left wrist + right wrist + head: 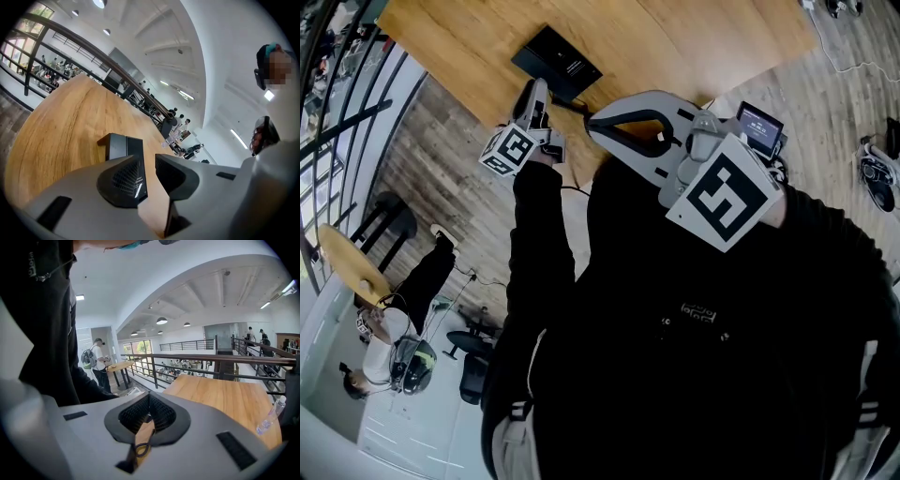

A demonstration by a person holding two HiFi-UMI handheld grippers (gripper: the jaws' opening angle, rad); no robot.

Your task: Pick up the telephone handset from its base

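The black telephone (557,60) lies on the wooden table (459,42) near its front edge; I cannot tell the handset from the base. My left gripper (538,92) hovers just short of it, pointing at it. In the left gripper view the telephone (123,146) sits just beyond the open left gripper (149,163), partly behind the left pad, with only bare wood showing between the jaws. My right gripper (592,126) is held beside the left one, off the table's edge. In its own view the right gripper (149,398) has its tips touching, and a coiled cord (142,449) shows beneath.
A small device with a screen (759,125) sits right of my right gripper. Shoes (877,176) lie on the floor at far right. A black railing (197,359) runs behind the table, and a clear bottle (270,418) stands at its right edge. People stand in the background.
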